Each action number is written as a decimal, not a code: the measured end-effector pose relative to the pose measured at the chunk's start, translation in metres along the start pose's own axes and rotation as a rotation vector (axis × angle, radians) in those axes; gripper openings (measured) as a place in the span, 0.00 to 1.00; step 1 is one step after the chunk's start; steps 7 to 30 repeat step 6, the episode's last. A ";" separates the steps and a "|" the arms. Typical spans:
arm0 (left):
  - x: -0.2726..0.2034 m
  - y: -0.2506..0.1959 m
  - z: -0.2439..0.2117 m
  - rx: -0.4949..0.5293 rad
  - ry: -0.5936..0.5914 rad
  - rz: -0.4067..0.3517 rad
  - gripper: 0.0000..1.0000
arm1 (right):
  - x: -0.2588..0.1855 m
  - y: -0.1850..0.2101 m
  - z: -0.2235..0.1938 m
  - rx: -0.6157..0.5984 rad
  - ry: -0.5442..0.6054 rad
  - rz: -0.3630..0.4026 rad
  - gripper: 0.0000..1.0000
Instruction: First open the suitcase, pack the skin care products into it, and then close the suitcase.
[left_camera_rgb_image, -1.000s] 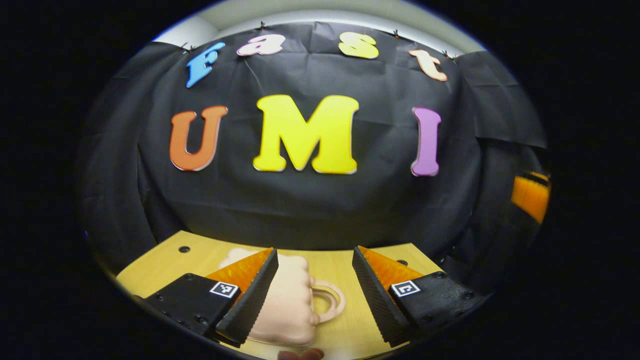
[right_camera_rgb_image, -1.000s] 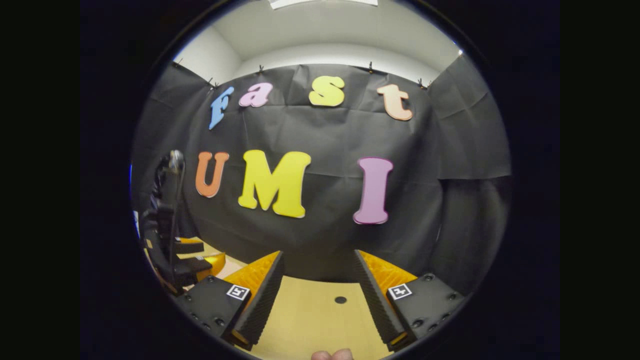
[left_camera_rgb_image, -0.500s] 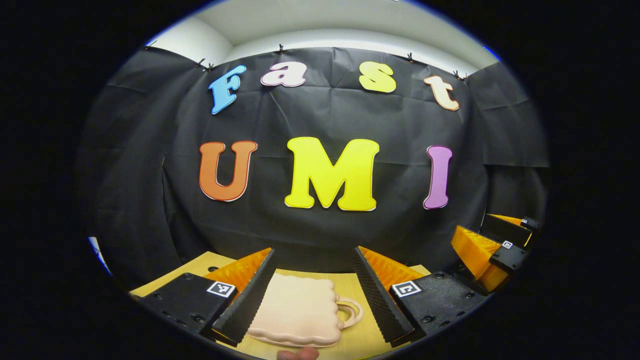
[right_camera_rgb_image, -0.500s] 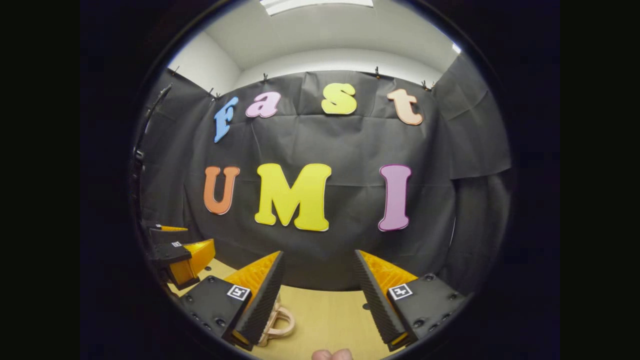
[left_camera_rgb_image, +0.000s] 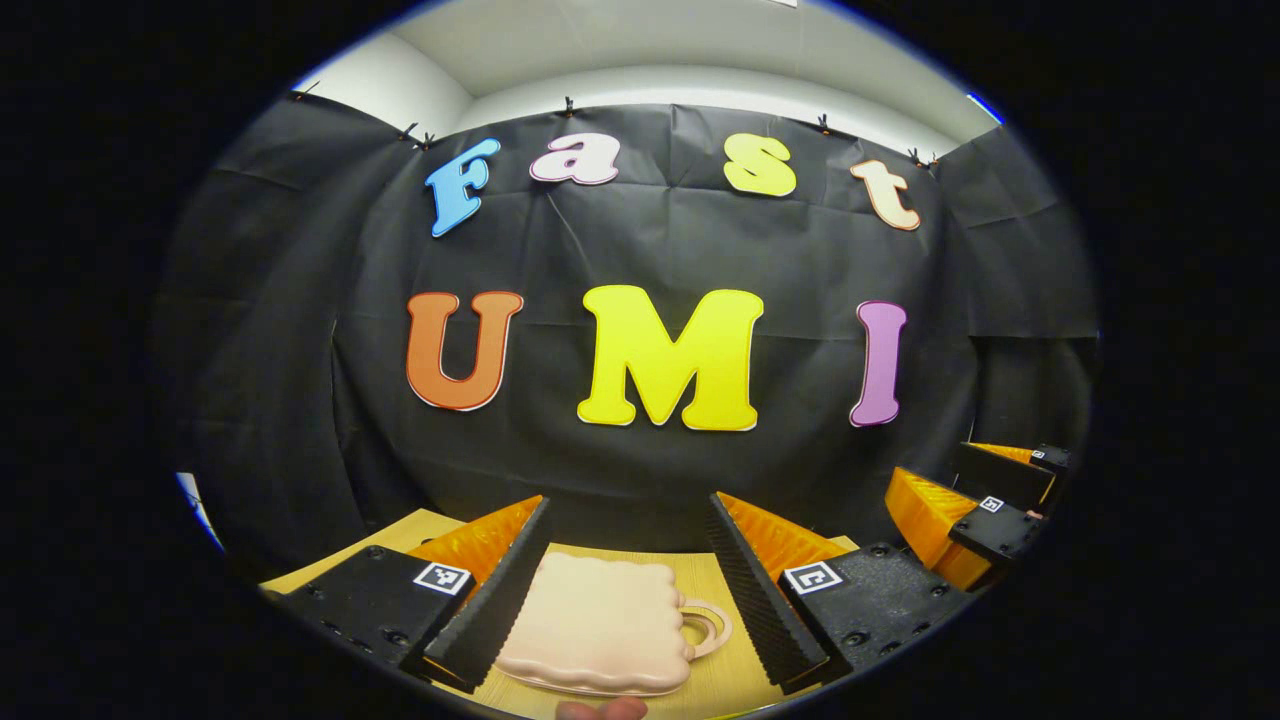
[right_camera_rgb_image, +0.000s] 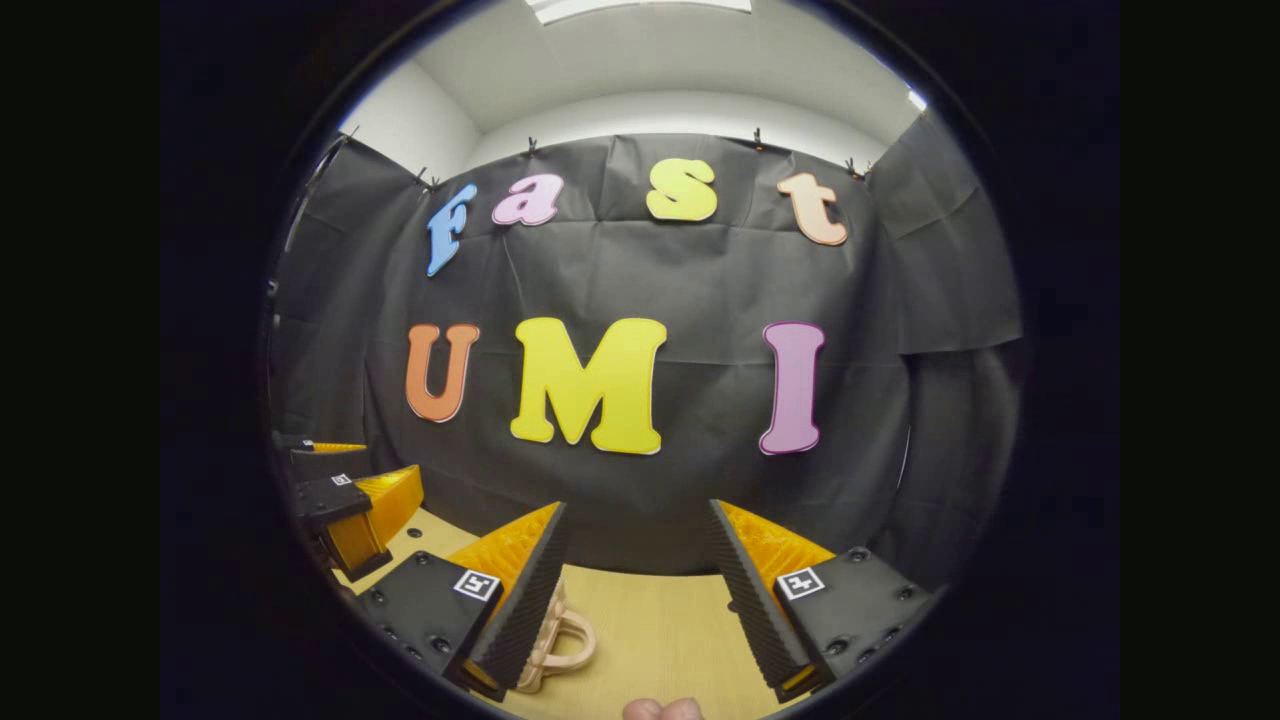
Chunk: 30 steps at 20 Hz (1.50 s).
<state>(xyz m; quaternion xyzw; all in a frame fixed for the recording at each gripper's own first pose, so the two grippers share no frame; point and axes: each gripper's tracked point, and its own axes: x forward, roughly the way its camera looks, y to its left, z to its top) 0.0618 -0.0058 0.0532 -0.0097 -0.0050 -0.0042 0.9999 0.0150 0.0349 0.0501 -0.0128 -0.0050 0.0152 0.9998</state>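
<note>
1. Hovering low over the pale wooden surface (left_camera_rgb_image: 710, 680), left gripper (left_camera_rgb_image: 630, 585) spread wide and holding nothing, ribbed black pads on orange fingers framing the small peach-pink scalloped plastic suitcase (left_camera_rgb_image: 600, 625).
2. Lying flat and closed, that suitcase, loop handle (left_camera_rgb_image: 708, 625) pointing toward the right finger; resting mid-surface, well back from the far edge where the black cloth wall hangs.
3. Probably positioned so to straddle the case body: pads either side, not touching it, the left pad overlapping its near-left corner in view, so actual clearance there hard to judge.
4. Right gripper (right_camera_rgb_image: 640, 590) likewise spread wide, empty, held level above bare wood; seen also from the left gripper view off near the right edge (left_camera_rgb_image: 960, 520).
5. Handle visible in the right gripper view (right_camera_rgb_image: 565, 635) just beside its left finger, suggesting a station ready to take the handle or lid edge while the other steadies the shell.
6. Opening step judged not yet begun: lid down, no skin care products visible anywhere.
7. Open room: plenty of bare wood right of the handle and toward the far edge; a couple of dark screw holes (right_camera_rgb_image: 728, 607) in the wood, no obstacles.
8. Tight spots: a fingertip of the person at the near bottom rim (left_camera_rgb_image: 600, 709); far edge close to the cloth, so little room for swinging the lid back that way.
</note>
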 end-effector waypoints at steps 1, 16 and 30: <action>0.001 0.000 0.002 0.000 -0.004 -0.001 0.98 | 0.000 -0.001 0.001 0.002 -0.002 -0.002 0.81; -0.002 -0.006 0.003 -0.005 -0.007 -0.018 0.98 | -0.002 -0.004 0.003 0.005 -0.010 -0.003 0.81; -0.002 -0.006 0.003 -0.005 -0.007 -0.018 0.98 | -0.002 -0.004 0.003 0.005 -0.010 -0.003 0.81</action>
